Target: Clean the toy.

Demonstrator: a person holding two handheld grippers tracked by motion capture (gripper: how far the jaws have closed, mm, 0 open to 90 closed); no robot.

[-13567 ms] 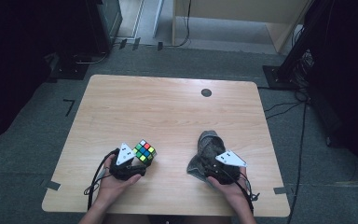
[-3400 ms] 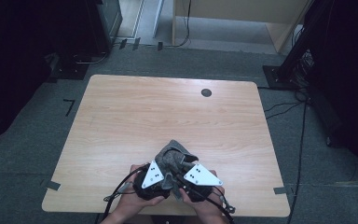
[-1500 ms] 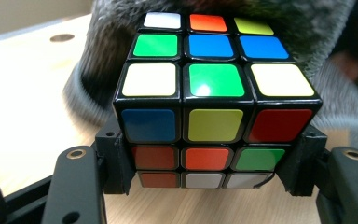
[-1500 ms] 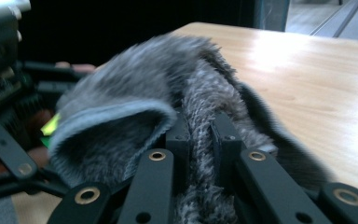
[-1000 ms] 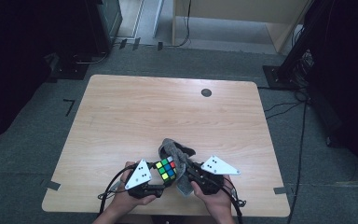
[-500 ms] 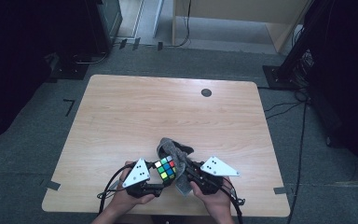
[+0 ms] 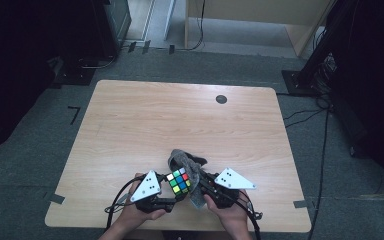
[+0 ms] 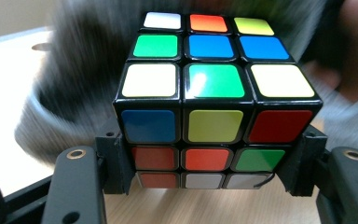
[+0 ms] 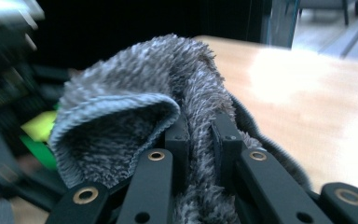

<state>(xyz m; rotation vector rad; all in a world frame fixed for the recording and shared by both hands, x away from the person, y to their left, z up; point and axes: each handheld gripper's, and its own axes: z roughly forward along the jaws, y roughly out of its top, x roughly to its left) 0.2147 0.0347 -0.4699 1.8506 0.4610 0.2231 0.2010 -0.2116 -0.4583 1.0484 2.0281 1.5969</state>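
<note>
**Cube and cloth held together at the near edge of the tabletop**

The left gripper [image 7: 172,192] is clamped on a cube [image 7: 179,181], one black jaw pressing on each side of its lower layers, as the left gripper view shows. The cube [image 8: 214,100] is scrambled: its top face shows white, orange and yellow stickers in the far row, then green, blue and blue, then white, green and white in the near row. The side facing the camera shows blue, yellow and red, with red, orange and green below. No brand, logo or lettering can be read on any sticker.

The right gripper [image 7: 201,186] is closed tightly on a grey cloth [image 7: 186,161]. In the right gripper view the jaws stand narrow with a fold of the fluffy cloth [image 9: 168,93] pinched between them; a hemmed edge curls out to the left of that view. No label or tag shows on the cloth.

Seen from the high view, both things sit close to the near edge of the tabletop [image 7: 180,115], about midway along it. The cloth lies bunched against the cube's far and right sides, touching it. The two hands, the left hand [image 7: 139,216] and the right hand [image 7: 230,215], come in over the near edge. A small dark round spot [image 7: 221,99] lies near the far edge, towards the right corner, well apart from the hands.
</note>
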